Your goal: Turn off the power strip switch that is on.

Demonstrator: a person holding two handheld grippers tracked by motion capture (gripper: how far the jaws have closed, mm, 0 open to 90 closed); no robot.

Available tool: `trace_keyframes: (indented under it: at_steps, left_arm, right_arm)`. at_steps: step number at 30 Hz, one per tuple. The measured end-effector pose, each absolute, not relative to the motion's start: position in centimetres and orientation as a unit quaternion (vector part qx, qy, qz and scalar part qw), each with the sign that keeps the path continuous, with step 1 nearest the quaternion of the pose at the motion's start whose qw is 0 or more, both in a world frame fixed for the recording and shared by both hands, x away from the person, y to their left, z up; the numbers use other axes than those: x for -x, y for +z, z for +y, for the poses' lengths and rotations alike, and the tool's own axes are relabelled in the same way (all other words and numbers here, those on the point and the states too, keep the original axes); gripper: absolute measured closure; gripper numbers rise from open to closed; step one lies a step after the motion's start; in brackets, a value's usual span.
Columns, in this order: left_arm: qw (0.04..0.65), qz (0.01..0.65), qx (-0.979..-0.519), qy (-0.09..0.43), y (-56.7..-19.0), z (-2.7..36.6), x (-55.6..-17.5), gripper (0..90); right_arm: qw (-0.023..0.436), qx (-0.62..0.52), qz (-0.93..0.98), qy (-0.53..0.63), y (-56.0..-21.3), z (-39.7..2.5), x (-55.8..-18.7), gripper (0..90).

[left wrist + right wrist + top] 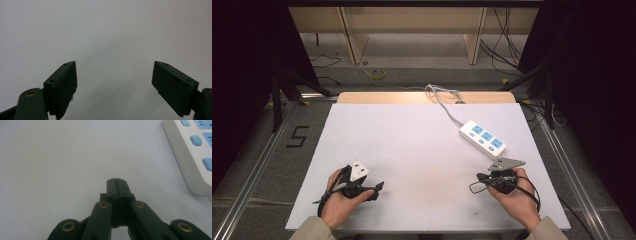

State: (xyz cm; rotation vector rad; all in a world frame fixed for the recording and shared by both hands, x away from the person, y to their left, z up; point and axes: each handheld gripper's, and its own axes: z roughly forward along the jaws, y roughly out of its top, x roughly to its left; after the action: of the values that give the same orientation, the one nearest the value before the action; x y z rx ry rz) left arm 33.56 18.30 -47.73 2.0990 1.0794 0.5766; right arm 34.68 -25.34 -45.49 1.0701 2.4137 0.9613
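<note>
A white power strip (482, 138) with three blue-faced sockets lies on the right half of the white table (412, 140), its white cable (444, 102) running off the far edge. My right gripper (482, 177) rests near the front right, just short of the strip. In the right gripper view its jaws (116, 180) are pressed together on nothing, and the strip (192, 157) lies at the upper right. My left gripper (368, 186) sits at the front left. Its jaws (115, 72) stand wide apart over bare table. A small white block (358, 171) shows by the left hand.
Beyond the table's far edge are wooden table legs (354, 40) and loose cables on the floor (377, 74). Metal rails run along both sides. A "5" (298, 136) is marked on the floor at the left.
</note>
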Motion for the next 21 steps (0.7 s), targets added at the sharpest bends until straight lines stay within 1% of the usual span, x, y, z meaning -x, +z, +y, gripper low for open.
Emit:
trace_keyframes:
  at_steps: [21]
  left_arm:
    - [0.347, 0.415, -0.811, 0.222, -47.7, 18.3, -33.5, 20.2]
  right_arm:
    - [0.167, -0.381, 0.848, 0.329, -45.1, -25.3, -35.9, 90.0]
